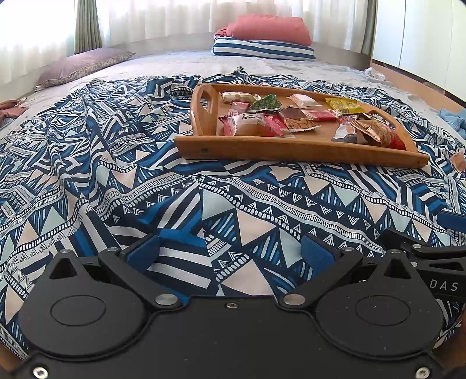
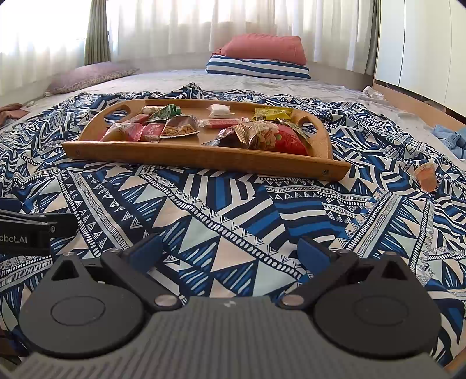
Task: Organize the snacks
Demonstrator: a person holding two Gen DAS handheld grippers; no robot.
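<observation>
Left hand-held gripper (image 1: 230, 247) low over patterned bedspread (image 1: 116, 180), released, right hand-held gripper (image 2: 230, 250) likewise, wooden tray (image 2: 204, 156) ahead

Strong daylight comes through the white curtains (image 1: 180, 17) at the far side, and they are overexposed, almost pure white. The bed cover (image 2: 233, 210) is lit evenly and sharp, with a soft shadow under the tray (image 2: 204, 154). Straight lines bend near the edges, and the corners are dark.

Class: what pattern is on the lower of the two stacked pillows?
Blue and white stripes, clearest in the right wrist view.
</observation>
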